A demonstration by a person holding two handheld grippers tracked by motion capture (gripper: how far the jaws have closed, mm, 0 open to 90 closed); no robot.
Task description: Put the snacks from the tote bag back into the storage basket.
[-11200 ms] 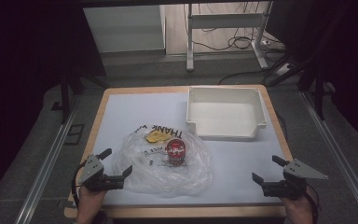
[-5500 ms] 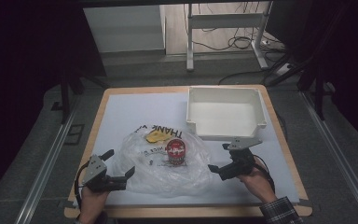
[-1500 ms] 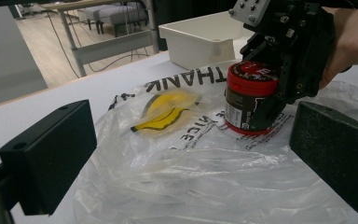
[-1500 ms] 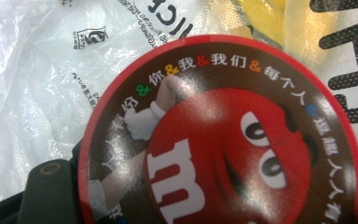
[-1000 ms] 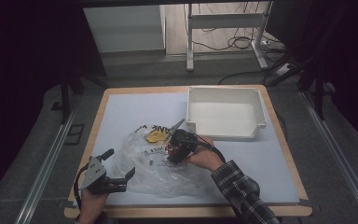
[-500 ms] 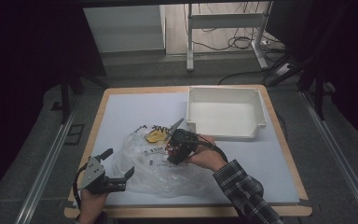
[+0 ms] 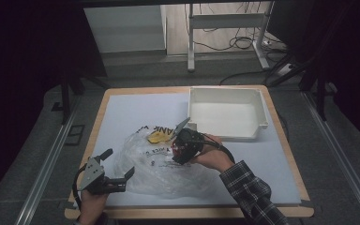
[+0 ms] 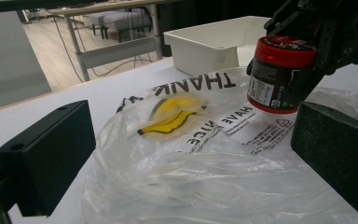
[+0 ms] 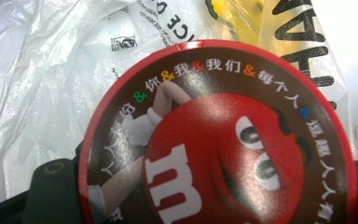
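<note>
A small jar with a red lid is held upright just over a crumpled clear plastic bag printed with black letters and a yellow smiley. My right gripper is shut on the jar, whose lid shows a red candy character. My left gripper stands open at the bag's left front edge, its jaws wide apart with only bag film between them.
A white rectangular bin sits at the back right of the light tabletop, close behind the right gripper. The table's wooden rim borders dark floor on all sides.
Over the earlier frames my right gripper came from the front right edge to the bag and closed on the jar. In the last second it barely shifted. The left gripper stayed put.
</note>
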